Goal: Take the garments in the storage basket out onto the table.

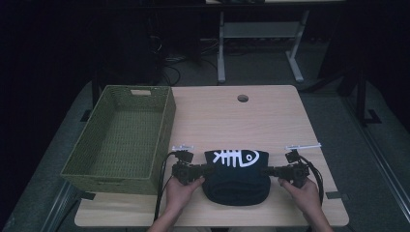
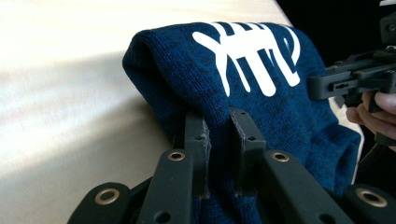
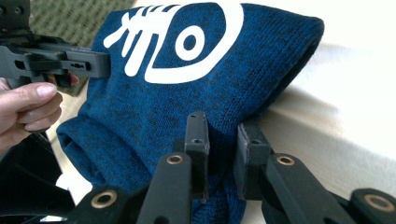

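Lying on the near edge of a light wooden table [image 1: 270, 121], a dark blue knit beanie [image 1: 236, 177] with a white fish-skeleton print [image 1: 235, 157] was gripped from both sides. Its left edge was pinched between the jaws of the left gripper [image 2: 219, 140], pressed together on a fold of the knit. Its right edge was pinched the same way by the right gripper [image 3: 223, 140]. Each gripper was held in a hand [image 1: 180, 192] near the table's front. A green woven basket [image 1: 164, 125] was seen just left of the beanie.
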### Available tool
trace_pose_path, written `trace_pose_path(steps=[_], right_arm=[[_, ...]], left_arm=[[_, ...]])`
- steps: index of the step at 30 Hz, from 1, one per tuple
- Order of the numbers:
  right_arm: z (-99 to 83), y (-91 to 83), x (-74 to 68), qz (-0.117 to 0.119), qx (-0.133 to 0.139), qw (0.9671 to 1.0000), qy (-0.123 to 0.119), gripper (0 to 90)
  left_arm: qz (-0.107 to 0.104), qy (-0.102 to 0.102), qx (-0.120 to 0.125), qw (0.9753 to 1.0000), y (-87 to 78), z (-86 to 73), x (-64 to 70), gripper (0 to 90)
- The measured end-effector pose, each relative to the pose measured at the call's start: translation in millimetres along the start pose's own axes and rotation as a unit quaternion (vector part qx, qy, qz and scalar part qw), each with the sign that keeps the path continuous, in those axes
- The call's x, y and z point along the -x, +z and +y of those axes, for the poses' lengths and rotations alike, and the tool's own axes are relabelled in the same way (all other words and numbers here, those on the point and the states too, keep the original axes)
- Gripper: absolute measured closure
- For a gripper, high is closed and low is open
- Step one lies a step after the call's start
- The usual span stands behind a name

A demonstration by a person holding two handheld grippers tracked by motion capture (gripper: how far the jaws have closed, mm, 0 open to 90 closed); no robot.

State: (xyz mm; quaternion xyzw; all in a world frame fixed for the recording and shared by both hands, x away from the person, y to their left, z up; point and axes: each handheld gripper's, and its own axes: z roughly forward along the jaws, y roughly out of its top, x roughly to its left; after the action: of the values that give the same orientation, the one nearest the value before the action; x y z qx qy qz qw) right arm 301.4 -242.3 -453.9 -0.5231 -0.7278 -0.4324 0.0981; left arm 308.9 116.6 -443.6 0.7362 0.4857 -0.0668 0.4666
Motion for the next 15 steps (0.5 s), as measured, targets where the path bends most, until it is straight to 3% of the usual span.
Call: trace_pose_path(steps=[7, 15], right_arm=[[23.9, -17.9, -21.7, 0.013, 0.021, 0.9996, -0.013, 77.1], [53.5, -27.4, -51.3, 0.03, 0.035, 0.9985, -0.03, 77.1]], left_arm=[[0.002, 0.019, 0.014, 0.9997, -29.8, 31.6, 17.8, 79.1], [-0.004, 0.021, 0.022, 0.9995, -61.4, 56.1, 19.7, 79.0]])
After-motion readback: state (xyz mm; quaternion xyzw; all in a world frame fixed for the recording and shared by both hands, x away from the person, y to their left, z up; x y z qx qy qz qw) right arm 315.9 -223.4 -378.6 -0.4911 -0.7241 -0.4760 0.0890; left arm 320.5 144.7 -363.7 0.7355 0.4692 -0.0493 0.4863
